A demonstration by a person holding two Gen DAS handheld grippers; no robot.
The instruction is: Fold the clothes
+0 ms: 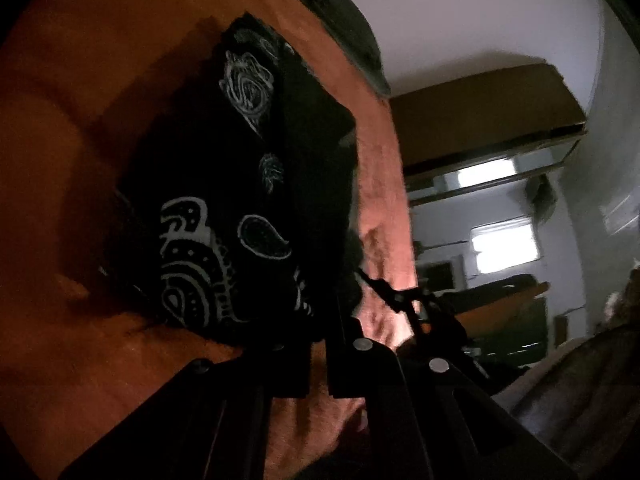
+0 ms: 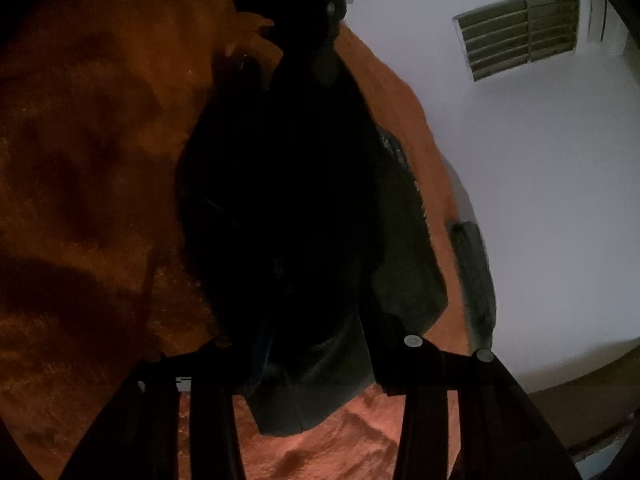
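A rust-orange fuzzy blanket (image 1: 72,128) covers what seems a bed. Beyond it stand a pale lilac painted wall (image 2: 540,208), a slatted rectangular vent (image 2: 520,34) and a brown cardboard box (image 1: 484,100).

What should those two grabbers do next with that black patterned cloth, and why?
Probably lay the cloth down flat on the orange blanket. It looks lifted and bunched, the left gripper nearly shut at its edge, the right gripper open around dark fabric, so no crease is set yet.

We see a black garment (image 1: 240,208) with white paisley print, bunched in folds on the orange blanket (image 1: 80,120); a dark green garment (image 2: 404,264) lies beside it.
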